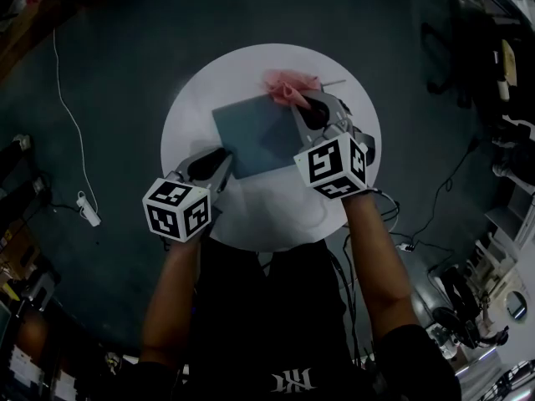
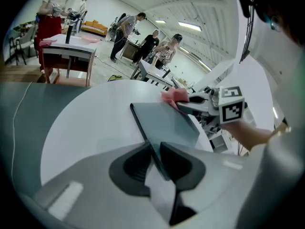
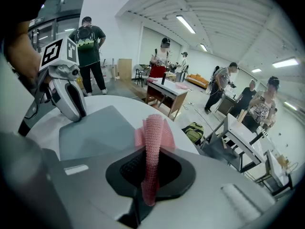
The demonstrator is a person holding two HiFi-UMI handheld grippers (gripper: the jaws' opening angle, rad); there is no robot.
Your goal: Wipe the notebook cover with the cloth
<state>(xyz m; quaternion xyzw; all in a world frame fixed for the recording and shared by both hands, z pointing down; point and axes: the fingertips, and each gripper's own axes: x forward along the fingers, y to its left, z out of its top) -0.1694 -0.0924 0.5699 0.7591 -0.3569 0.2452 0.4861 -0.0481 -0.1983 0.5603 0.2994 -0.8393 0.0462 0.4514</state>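
Note:
A grey-blue notebook point(image 1: 253, 134) lies on the round white table point(image 1: 276, 211). My left gripper point(image 1: 219, 167) is shut on its near left corner; in the left gripper view the notebook's edge point(image 2: 157, 149) runs between the jaws. My right gripper point(image 1: 308, 114) is shut on a pink cloth point(image 1: 284, 87) at the notebook's far right corner. In the right gripper view the cloth point(image 3: 152, 149) stands pinched between the jaws, beside the notebook point(image 3: 97, 130), with the left gripper point(image 3: 71, 97) behind. The left gripper view shows the cloth point(image 2: 174, 97) and the right gripper point(image 2: 190, 104) at the notebook's far end.
The table stands on a dark floor with a white cable point(image 1: 71, 124) at the left and dark equipment point(image 1: 501, 98) at the right. Several people point(image 2: 143, 32) and other tables point(image 3: 171, 92) are in the room beyond.

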